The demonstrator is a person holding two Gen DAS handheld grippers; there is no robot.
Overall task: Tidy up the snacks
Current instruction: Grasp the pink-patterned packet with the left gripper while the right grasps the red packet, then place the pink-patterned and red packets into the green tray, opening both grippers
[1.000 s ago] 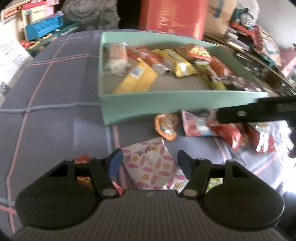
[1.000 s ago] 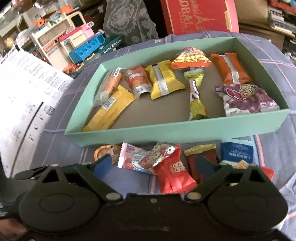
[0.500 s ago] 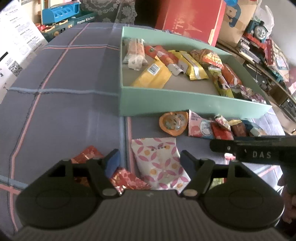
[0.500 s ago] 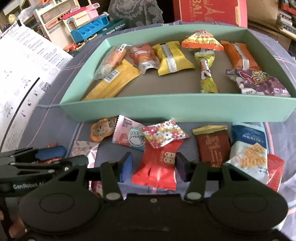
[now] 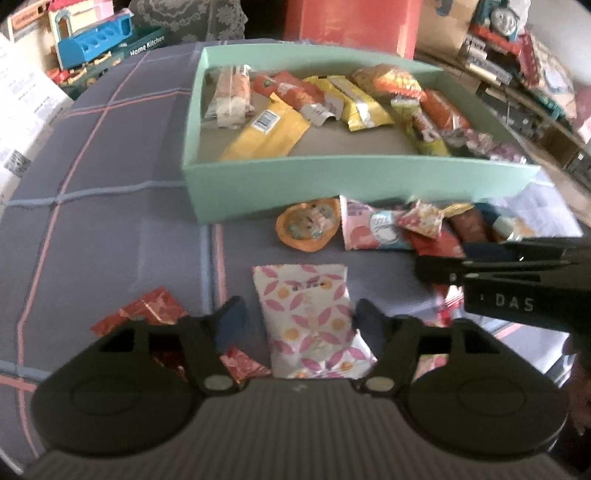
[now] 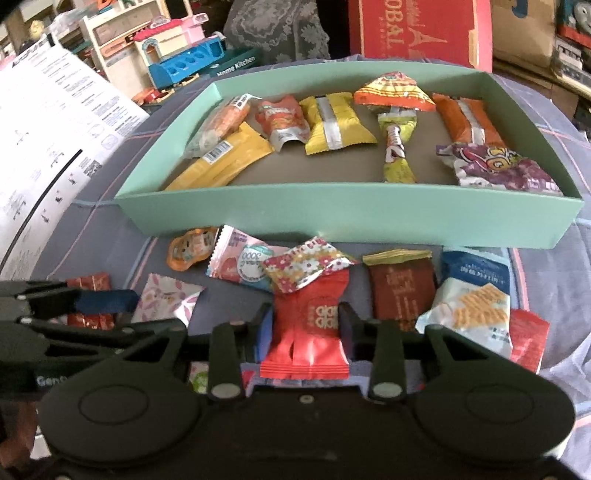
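A mint green box [image 6: 343,218] [image 5: 354,181] holds several snack packets. More packets lie on the cloth in front of it. My right gripper [image 6: 306,330] is shut on a red candy packet [image 6: 308,332] in the front row, its blue pads pressing both sides. My left gripper [image 5: 299,317] is open, its fingers either side of a white packet with pink leaf print [image 5: 310,314], not touching it. The right gripper shows from the side in the left wrist view [image 5: 498,273]; the left shows in the right wrist view [image 6: 74,306].
Loose snacks before the box: an orange jelly cup [image 6: 190,247], a pink packet [image 6: 243,262], a floral packet [image 6: 306,267], a brown bar [image 6: 402,288], a blue-white cracker pack [image 6: 472,295]. Red candies [image 5: 147,310] lie left. Toys and a red carton [image 6: 417,29] stand behind.
My right gripper has closed its fingers onto the red candy packet. My left gripper has shifted slightly but stays open over the pink-leaf packet.
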